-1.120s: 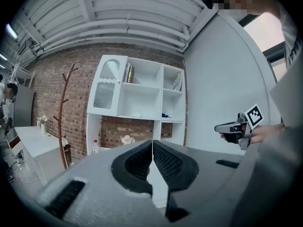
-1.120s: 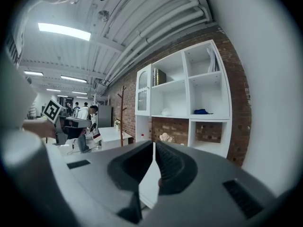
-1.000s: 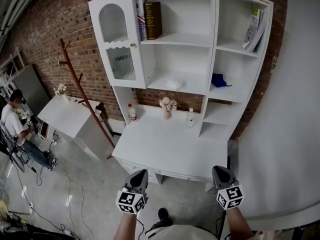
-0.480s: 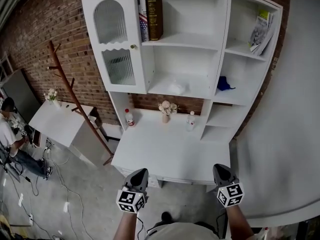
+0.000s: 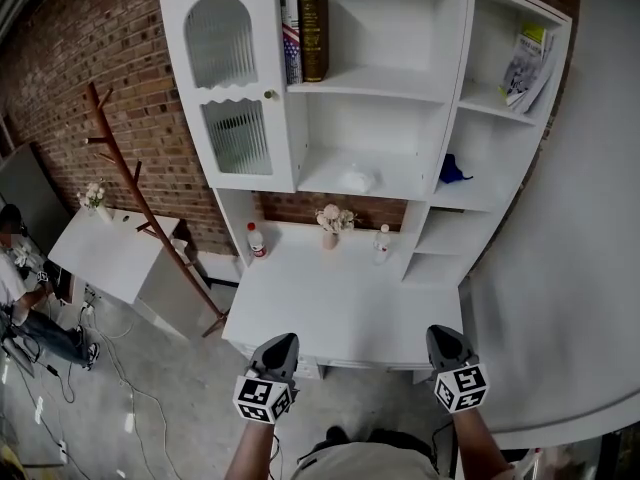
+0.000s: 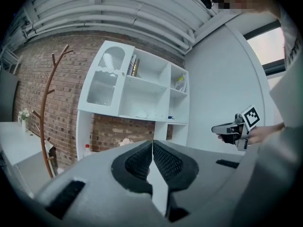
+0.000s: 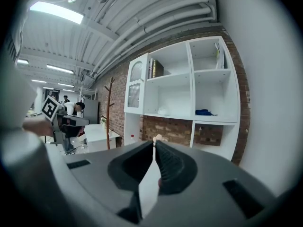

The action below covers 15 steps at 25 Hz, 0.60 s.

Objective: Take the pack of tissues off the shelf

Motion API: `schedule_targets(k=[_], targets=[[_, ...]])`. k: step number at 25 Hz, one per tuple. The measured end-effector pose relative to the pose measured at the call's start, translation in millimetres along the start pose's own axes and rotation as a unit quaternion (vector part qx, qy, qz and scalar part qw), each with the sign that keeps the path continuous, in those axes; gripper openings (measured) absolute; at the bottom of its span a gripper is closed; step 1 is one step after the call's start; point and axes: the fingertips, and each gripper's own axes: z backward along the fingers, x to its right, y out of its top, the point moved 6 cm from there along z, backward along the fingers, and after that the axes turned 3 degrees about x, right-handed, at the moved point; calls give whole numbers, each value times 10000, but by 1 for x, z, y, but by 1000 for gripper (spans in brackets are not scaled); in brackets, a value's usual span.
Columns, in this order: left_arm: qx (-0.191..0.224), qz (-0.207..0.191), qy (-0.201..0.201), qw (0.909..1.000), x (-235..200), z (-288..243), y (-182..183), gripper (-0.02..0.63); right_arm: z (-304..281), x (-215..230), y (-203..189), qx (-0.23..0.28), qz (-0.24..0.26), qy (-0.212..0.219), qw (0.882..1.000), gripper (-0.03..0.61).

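Both your left gripper (image 5: 279, 344) and right gripper (image 5: 441, 336) hover below the shelf unit (image 5: 452, 68), fingers (image 6: 163, 162) pressed together, empty; its middle shelf holds the pack of tissues (image 5: 357, 178).

The pack of tissues (image 5: 356, 178) is a pale lump against the white shelf (image 5: 320, 181), its edges too faint to trace. The blue thing (image 5: 455, 171) in the next compartment is partly hidden by the upright divider; it may be cloth. Print on the books (image 5: 303, 33) is too small to read, and the head view's top edge cuts off the top of the unit. Ribbed glass in the cabinet door (image 5: 215, 43) blurs whatever is behind it. A seated person (image 5: 8, 273) is cropped by the left edge. The left tool (image 6: 152, 143) and right tool (image 7: 155, 143) fill the lower part of their own views, covering most of the worktop (image 5: 340, 298).
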Motion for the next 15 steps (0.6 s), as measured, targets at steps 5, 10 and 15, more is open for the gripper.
schedule_targets(k=[5, 10, 15], targets=[[-7, 21, -122, 9999, 0, -10, 0, 26, -2, 2, 6, 20, 28, -60, 10000, 34], [-13, 16, -113, 9999, 3, -22, 3, 26, -11, 13, 7, 29, 13, -54, 10000, 34], [-42, 138, 83, 9999, -5, -39, 1, 26, -32, 30, 12, 123, -63, -14, 9999, 34]])
